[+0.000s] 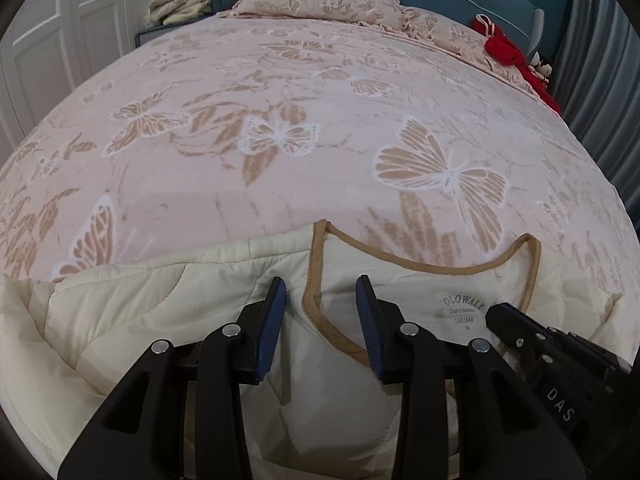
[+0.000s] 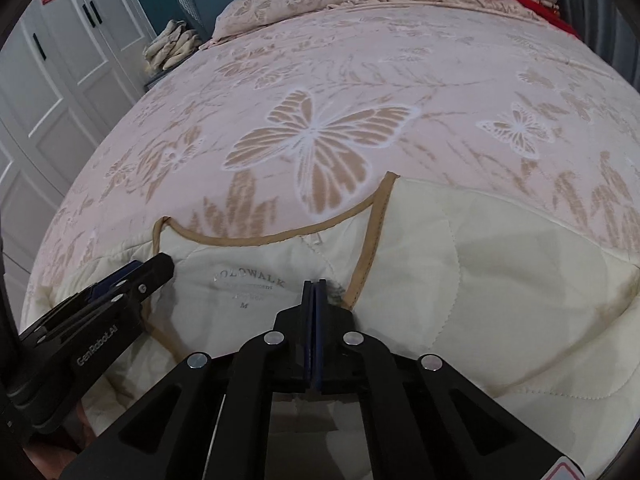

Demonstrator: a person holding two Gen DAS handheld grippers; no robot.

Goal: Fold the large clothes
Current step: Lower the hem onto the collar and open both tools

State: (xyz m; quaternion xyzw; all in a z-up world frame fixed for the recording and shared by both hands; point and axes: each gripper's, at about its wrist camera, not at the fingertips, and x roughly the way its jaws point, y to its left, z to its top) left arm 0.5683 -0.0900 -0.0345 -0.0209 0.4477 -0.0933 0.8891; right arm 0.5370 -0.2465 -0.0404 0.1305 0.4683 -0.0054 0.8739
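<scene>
Lying on the pink butterfly-patterned bedspread (image 1: 320, 100), the cream quilted jacket with tan trim (image 2: 500, 272) needs an even pull: the right gripper (image 2: 315, 284) is closed at its neckline, the left gripper (image 1: 322, 300) spread open over the opposite collar edge.

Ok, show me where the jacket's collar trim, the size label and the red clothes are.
collar trim (image 2: 256, 236): right wrist view, back neckline edge.
size label (image 1: 462, 310): left wrist view, printed text.
red clothes (image 1: 505, 49): left wrist view, middle of the heap.
</scene>
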